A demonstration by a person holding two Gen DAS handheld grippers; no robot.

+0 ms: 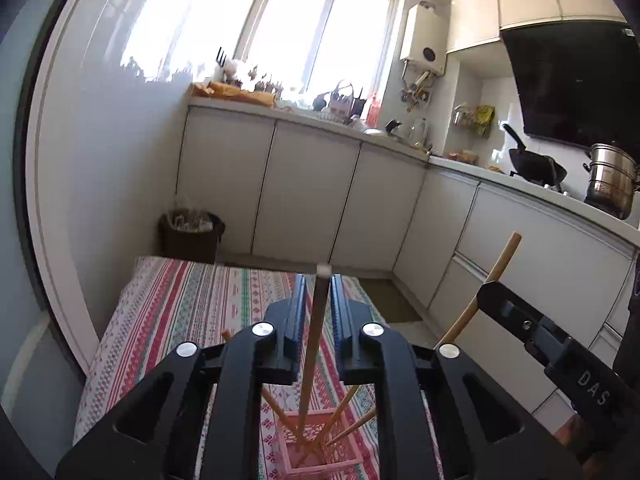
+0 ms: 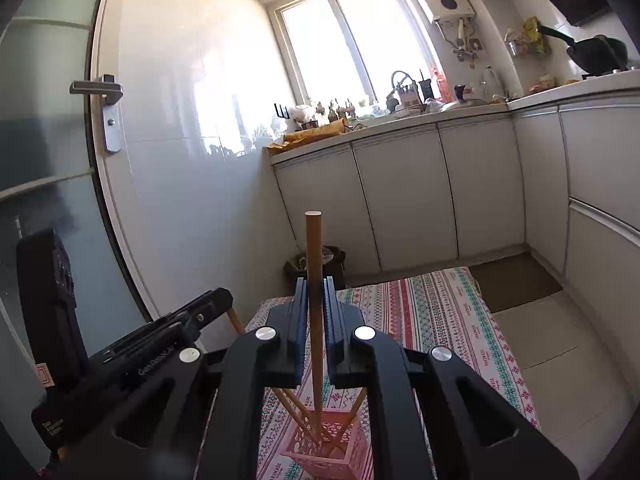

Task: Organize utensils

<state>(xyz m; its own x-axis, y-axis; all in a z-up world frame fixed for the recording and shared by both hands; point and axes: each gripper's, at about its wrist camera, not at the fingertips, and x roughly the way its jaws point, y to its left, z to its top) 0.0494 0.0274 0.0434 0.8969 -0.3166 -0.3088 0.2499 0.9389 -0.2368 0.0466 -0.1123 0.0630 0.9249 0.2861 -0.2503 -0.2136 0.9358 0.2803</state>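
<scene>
The left claw [image 1: 317, 300] points slightly downward over a bench covered with a striped patterned cloth [image 1: 192, 304]. Its jaws stand narrow with a dark-tipped chopstick [image 1: 316, 336] upright between them; a thin gap shows on either side of the stick, so the pads do not seem to press on it. Its lower end reaches into the pink lattice holder [image 1: 320, 446] on the cloth, where other chopsticks lean outward. To the right, the right claw [image 2: 314, 300] also tilts slightly down, its jaws closed tight on a wooden chopstick [image 2: 313, 280] that stands upright, its lower end in the same pink holder [image 2: 324, 444]. In each wrist view the other claw shows at the edge. Beyond the bench stand a dark waste bin [image 1: 191, 232], white cabinets [image 1: 304, 200] and a cluttered counter under the window [image 1: 320, 28].
</scene>
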